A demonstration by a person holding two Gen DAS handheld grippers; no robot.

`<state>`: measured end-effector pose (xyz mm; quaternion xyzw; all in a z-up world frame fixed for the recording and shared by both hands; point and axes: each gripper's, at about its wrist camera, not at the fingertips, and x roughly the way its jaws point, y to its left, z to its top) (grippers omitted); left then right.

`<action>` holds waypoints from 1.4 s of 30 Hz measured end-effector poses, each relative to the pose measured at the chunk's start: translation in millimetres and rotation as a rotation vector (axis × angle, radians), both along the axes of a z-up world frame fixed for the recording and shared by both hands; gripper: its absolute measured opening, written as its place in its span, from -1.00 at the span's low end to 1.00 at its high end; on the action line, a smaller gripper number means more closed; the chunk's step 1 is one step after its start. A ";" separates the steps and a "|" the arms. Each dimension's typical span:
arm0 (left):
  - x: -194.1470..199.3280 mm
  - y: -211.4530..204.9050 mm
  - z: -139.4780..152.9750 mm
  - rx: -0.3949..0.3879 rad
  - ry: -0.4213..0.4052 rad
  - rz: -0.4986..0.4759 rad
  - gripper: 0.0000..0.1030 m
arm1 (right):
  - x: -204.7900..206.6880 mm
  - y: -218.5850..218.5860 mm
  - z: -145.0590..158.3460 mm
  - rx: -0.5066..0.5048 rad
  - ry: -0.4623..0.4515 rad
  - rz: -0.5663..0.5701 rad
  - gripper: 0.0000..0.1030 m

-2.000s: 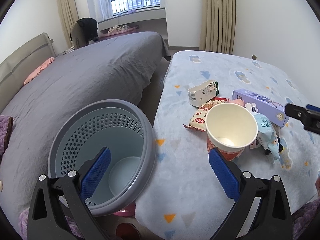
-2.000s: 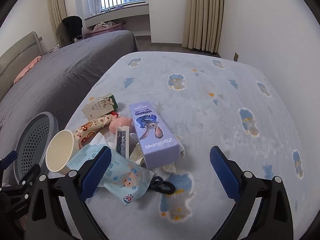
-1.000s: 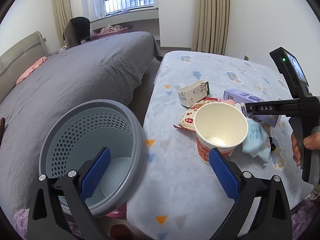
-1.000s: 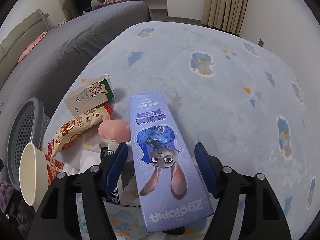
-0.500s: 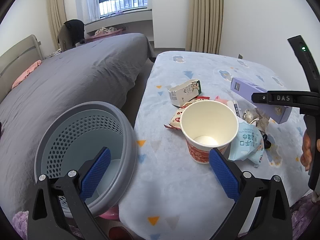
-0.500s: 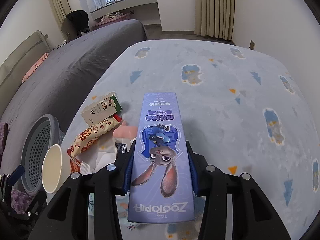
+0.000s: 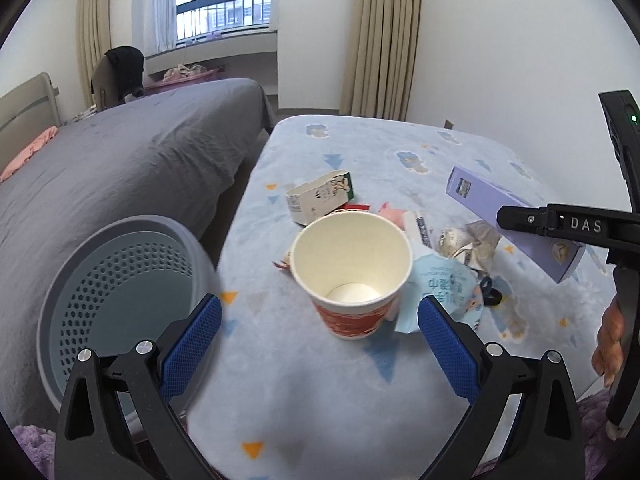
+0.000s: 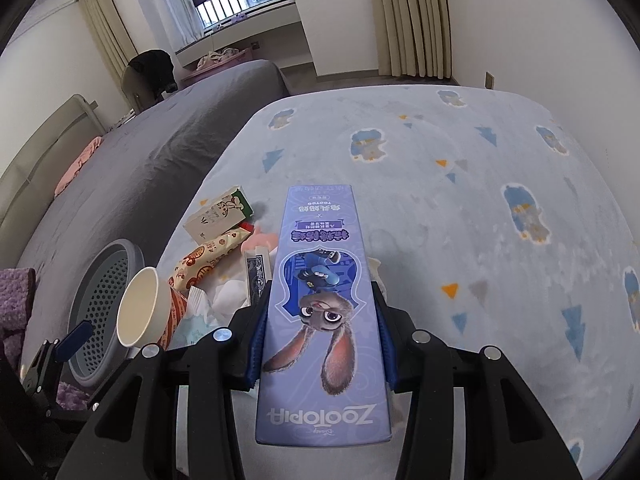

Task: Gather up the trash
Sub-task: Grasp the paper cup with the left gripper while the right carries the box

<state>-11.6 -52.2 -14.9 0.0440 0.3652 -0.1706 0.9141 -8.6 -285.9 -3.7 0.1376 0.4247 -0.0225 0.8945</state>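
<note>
My right gripper (image 8: 321, 314) is shut on a long purple Zootopia box (image 8: 324, 300), held above the light blue blanket; the left wrist view shows that box (image 7: 492, 204) in the air at the right. My left gripper (image 7: 320, 332) stands open just in front of an upright empty paper cup (image 7: 352, 264), not touching it. Behind the cup lies a trash pile: a small milk carton (image 7: 320, 198), a red-patterned snack wrapper (image 8: 208, 258), a pale blue packet (image 7: 444, 284) and crumpled foil (image 7: 468, 240). A grey perforated basket (image 7: 132, 228) stands left of the blanket's edge.
The light blue blanket (image 8: 480, 200) stretches bare to the right and far side. A grey bed (image 7: 120, 168) lies to the left beyond the basket. A person's hand (image 7: 610, 336) holds the right gripper's handle at the right edge. Purple fabric (image 8: 12, 296) lies low at the left.
My right gripper has closed on the purple box and lifted it off the pile. The left gripper has drifted right, so the cup sits centred and the basket farther left.
</note>
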 end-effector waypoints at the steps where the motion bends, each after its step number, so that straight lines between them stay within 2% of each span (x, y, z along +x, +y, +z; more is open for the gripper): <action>1: 2.5 -1.5 -0.6 -0.020 0.010 0.000 0.88 | -1.4 -0.9 0.8 0.001 -0.003 0.001 -0.16; 4: 9.5 -6.9 -3.2 -0.051 0.026 0.006 0.88 | -5.6 -6.6 2.8 0.014 -0.013 -0.006 -0.16; 13: 31.7 -28.4 -18.1 -0.038 0.044 0.026 0.88 | -10.7 -15.7 6.2 0.051 -0.024 -0.002 -0.16; 18: 43.6 -28.2 -23.2 -0.070 0.056 0.038 0.83 | -10.2 -11.6 4.5 0.056 -0.018 0.015 -0.16; 22: 44.2 -28.0 -18.6 -0.058 0.034 0.030 0.40 | -8.8 -8.6 2.8 0.055 -0.012 0.023 -0.16; 26: 43.3 -24.1 -17.6 -0.063 0.037 0.021 0.37 | -8.0 -7.8 2.2 0.054 -0.012 0.023 -0.16; 35: 32.7 -0.9 6.4 -0.061 -0.011 0.047 0.36 | -5.1 2.2 6.8 0.039 -0.025 0.032 -0.16; 42: 27.1 39.2 34.7 -0.029 -0.055 0.094 0.37 | 3.3 25.2 13.3 0.037 -0.038 0.077 -0.16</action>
